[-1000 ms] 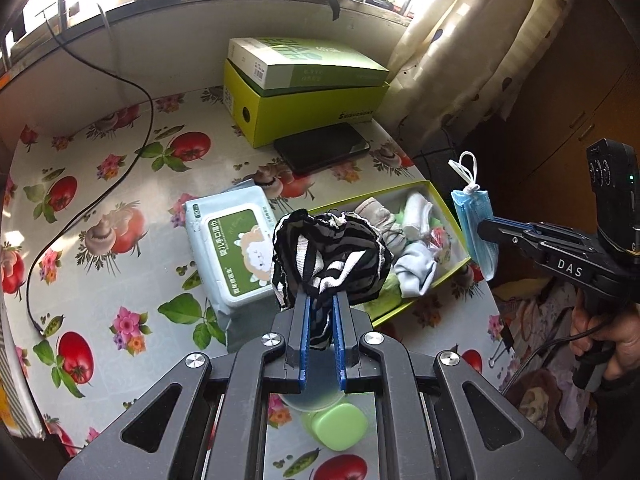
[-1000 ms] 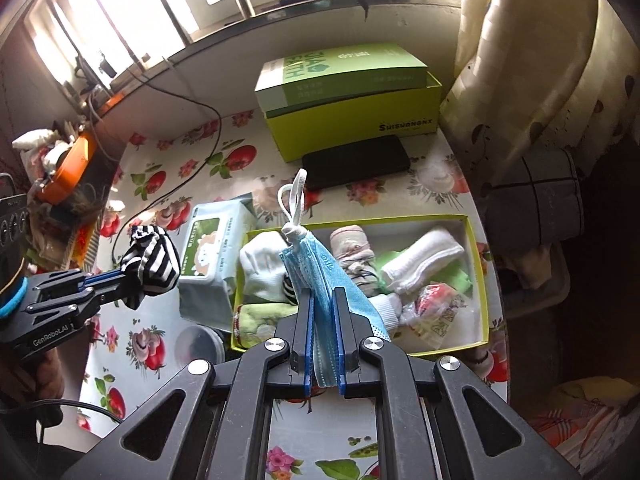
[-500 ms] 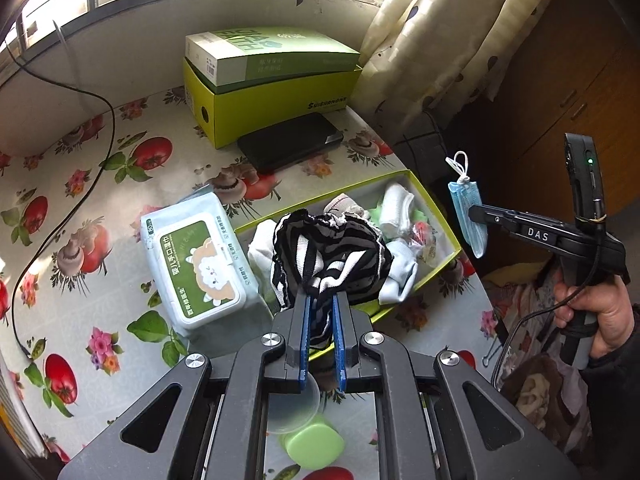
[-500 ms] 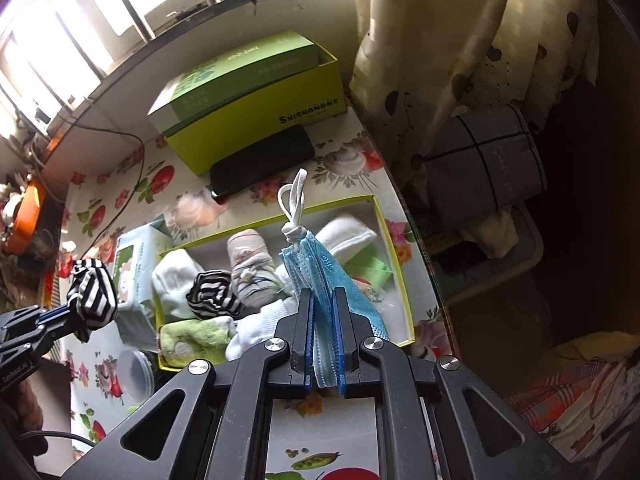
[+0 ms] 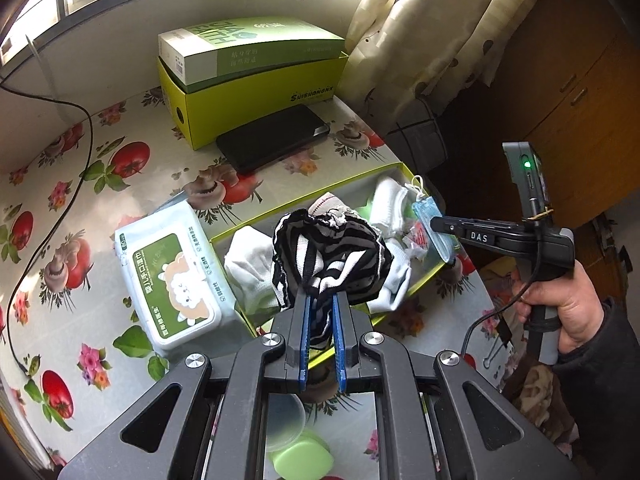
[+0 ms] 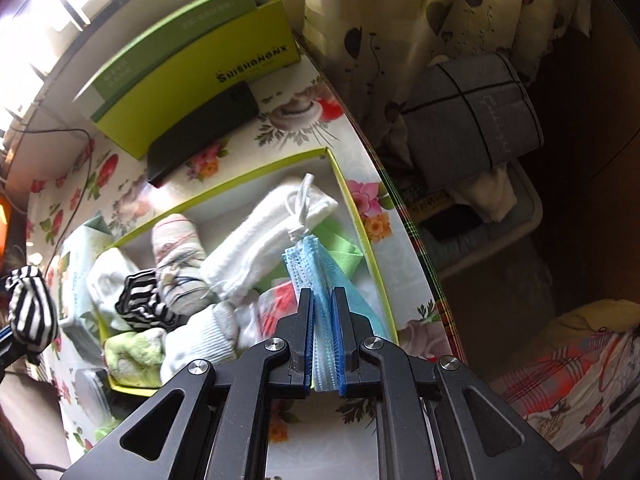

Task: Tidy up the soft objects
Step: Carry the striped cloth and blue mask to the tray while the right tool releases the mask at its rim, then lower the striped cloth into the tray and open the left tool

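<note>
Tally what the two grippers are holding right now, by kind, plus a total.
Black-and-white striped sock: 1, in the left gripper
Blue face mask: 1, in the right gripper
Total: 2

A wet-wipes pack (image 5: 176, 280) lies left of centre; a black phone (image 5: 272, 142) sits below the stacked green boxes (image 5: 248, 76).

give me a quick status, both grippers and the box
Left gripper shut on striped sock. Right gripper shut on blue face mask, over the open yellow-green box. Box crowded with socks; nothing blocking.
</note>
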A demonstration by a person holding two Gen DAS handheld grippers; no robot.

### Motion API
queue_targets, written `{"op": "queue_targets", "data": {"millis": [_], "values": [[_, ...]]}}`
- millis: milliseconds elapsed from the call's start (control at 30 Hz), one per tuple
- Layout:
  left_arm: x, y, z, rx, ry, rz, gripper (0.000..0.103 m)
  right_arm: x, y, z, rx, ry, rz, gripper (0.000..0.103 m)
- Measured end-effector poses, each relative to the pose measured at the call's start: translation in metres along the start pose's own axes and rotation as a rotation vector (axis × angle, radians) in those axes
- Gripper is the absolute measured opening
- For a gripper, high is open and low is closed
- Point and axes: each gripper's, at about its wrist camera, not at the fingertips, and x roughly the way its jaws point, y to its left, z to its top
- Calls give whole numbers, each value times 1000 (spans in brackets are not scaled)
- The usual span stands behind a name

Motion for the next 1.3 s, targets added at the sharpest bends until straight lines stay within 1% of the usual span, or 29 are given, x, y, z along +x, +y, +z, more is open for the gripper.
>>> {"op": "queue_targets", "data": {"millis": [100, 200, 300, 333, 367, 467, 667, 733, 1000, 1133, 1300], "values": [[5, -4, 2, 8, 8, 0, 10, 9, -3, 2, -7, 5, -18, 9], [11, -7, 5, 16, 17, 0, 10, 9, -7, 4, -6, 1, -7, 9], [17, -9, 9, 25, 23, -2, 10, 0, -7, 4, -10, -20, 17, 19], [19, -10, 10, 27, 25, -1, 10, -6, -7, 3, -11, -31, 27, 25], [21, -11, 11, 31, 27, 1, 10, -11, -6, 2, -15, -41, 30, 29], [29, -13, 13, 41, 39, 3, 10, -25, -2, -2, -20, -64, 49, 32], [51, -12, 14, 45, 89, 14, 10, -40, 10, -13, -23, -84, 92, 33], [60, -14, 15, 55, 113, 15, 10, -41, 14, -16, -29, -78, 108, 33], [89, -23, 21, 96, 160, 21, 11, -41, 30, -26, -53, -54, 144, 34], [94, -23, 22, 90, 161, 22, 11, -42, 41, -30, -83, -44, 153, 34], [90, -21, 21, 68, 152, 24, 14, -42, 52, -35, -110, -31, 155, 35]]}}
